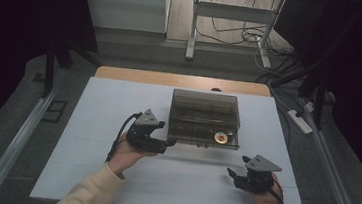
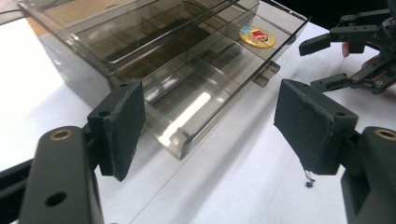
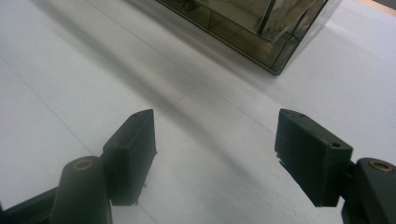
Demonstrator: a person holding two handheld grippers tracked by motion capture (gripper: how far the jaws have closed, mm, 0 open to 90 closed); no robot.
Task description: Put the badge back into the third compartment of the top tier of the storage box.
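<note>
Left tool (image 2: 208,128): spread, empty; smoky drawer box (image 2: 154,60) just ahead.
Right tool (image 3: 215,154): spread, empty, above the desk (image 3: 60,79).

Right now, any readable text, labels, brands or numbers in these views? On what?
No readable text anywhere.
Round sticker in the smoky clear compartment box: a yellow rim with a red and blue mark, too small and blurred to read; the same sticker in the high view is a blur of colour.
Box walls, white table and both tools: no markings visible.

Smoky translucent grey box (image 1: 205,115); red-yellow round sticker (image 1: 221,136); white table (image 1: 87,168); black tools.
</note>
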